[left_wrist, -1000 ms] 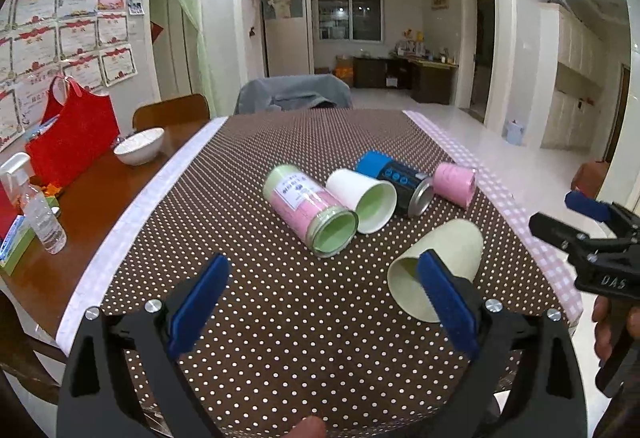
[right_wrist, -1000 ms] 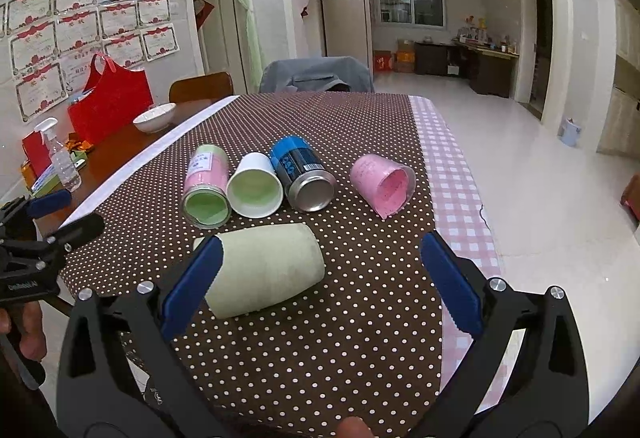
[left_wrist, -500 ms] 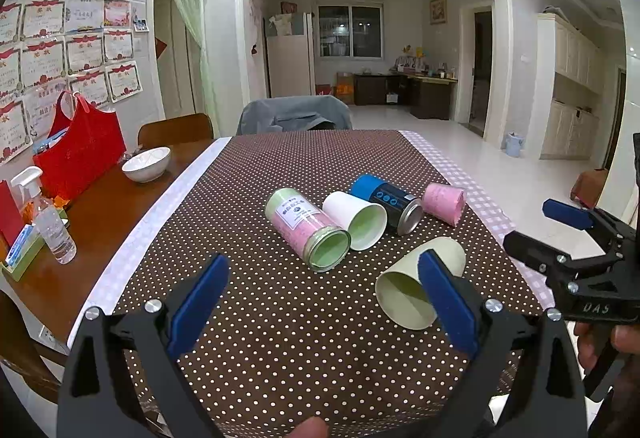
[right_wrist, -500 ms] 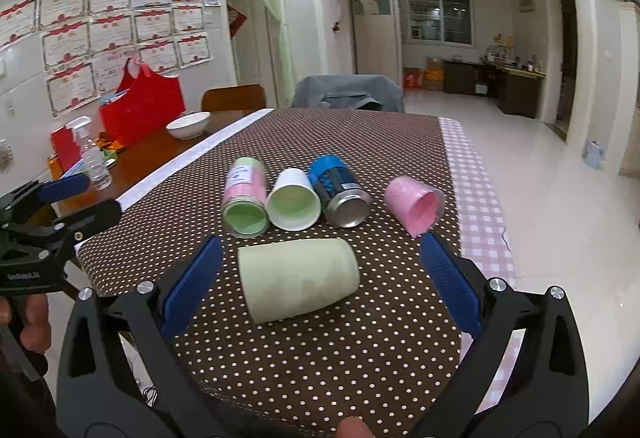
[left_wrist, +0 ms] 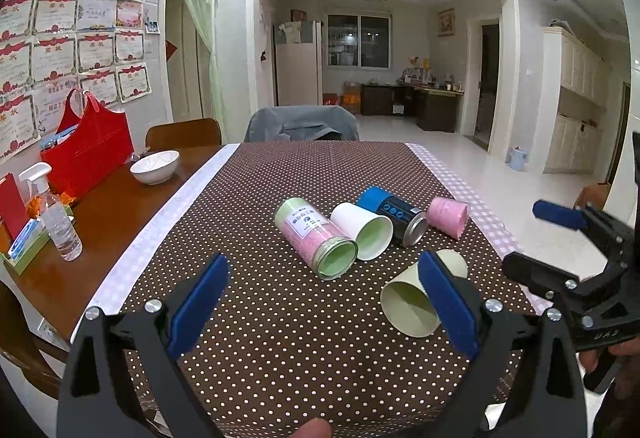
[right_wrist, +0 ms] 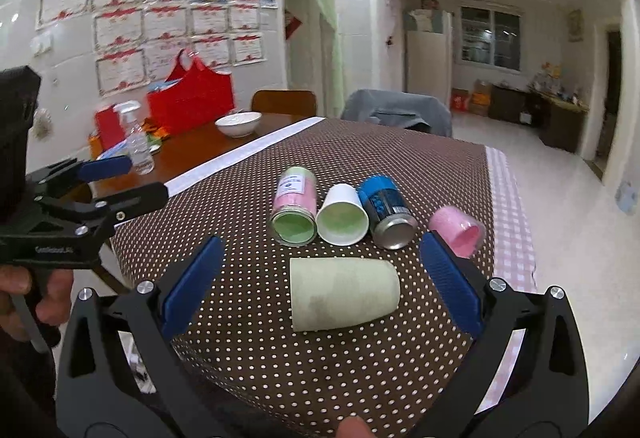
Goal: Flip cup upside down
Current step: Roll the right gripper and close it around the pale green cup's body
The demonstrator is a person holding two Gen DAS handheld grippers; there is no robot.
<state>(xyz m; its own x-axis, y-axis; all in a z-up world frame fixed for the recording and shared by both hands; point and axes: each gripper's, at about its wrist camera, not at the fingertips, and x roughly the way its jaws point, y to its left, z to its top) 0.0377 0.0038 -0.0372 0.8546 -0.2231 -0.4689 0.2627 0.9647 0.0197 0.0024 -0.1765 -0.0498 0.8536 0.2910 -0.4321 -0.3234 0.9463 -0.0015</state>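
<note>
Lying on its side on the brown white-dotted tablecloth (right_wrist: 256, 318), the pale green tapered cup (right_wrist: 343, 293) sits near the table's front edge, wide mouth toward the left, narrow base toward the right. At far left in the right wrist view, the left gripper (right_wrist: 120, 180) hangs off the table's left edge, its blue-padded fingers spread apart and holding nothing. Moving right, the right gripper (right_wrist: 326, 288) frames the cup: its blue pads stand wide apart, the cup lies between and just beyond them, touching neither. In the left wrist view the cup's open mouth (left_wrist: 412, 308) faces the camera, partly hidden behind that gripper's right pad. Behind the cup runs a row of four containers on their sides: a pink-labelled green-mouthed tin (right_wrist: 295, 207), a white paper cup with green lining (right_wrist: 342, 215), a blue metal can (right_wrist: 386, 212) and a pink cup (right_wrist: 458, 230).
</note>
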